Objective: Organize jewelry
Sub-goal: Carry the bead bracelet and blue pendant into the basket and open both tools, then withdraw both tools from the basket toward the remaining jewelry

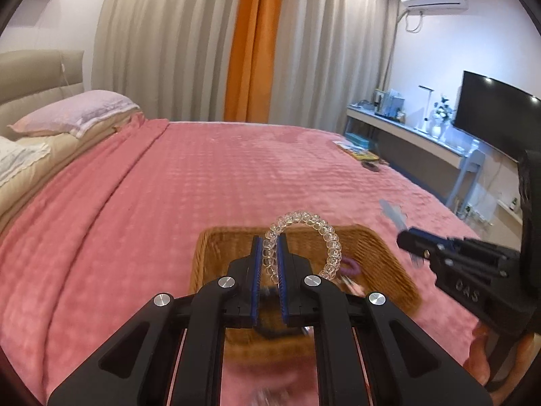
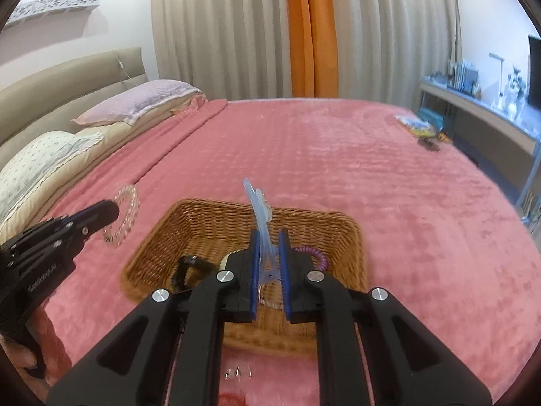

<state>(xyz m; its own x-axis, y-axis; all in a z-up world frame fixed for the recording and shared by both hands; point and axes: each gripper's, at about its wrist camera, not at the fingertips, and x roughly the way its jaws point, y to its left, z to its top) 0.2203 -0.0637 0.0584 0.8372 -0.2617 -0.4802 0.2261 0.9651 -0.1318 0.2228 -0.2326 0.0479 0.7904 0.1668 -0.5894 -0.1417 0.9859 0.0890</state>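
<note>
We are putting things away: our left gripper (image 1: 270, 253) is squeezed on the clear bead bracelet (image 1: 312, 237) and our right gripper (image 2: 268, 250) is squeezed on a see-through blue hair clip (image 2: 258, 209), both above the woven basket (image 2: 203, 223) in the lower middle of each frame. Next we should lower them and let go softly. The basket already holds a purple curly hair tie (image 2: 319, 258) and a black clip (image 2: 186, 267).

Ahead of both finger pairs: wicker basket (image 2: 209, 223), open top, rim walls all round. Inside, near right fingers (image 2: 254, 253): purple coil tie (image 2: 319, 258) right, black clip (image 2: 187, 267) left. Beyond basket: bare pink bedspread (image 2: 338, 155), open passage.
</note>
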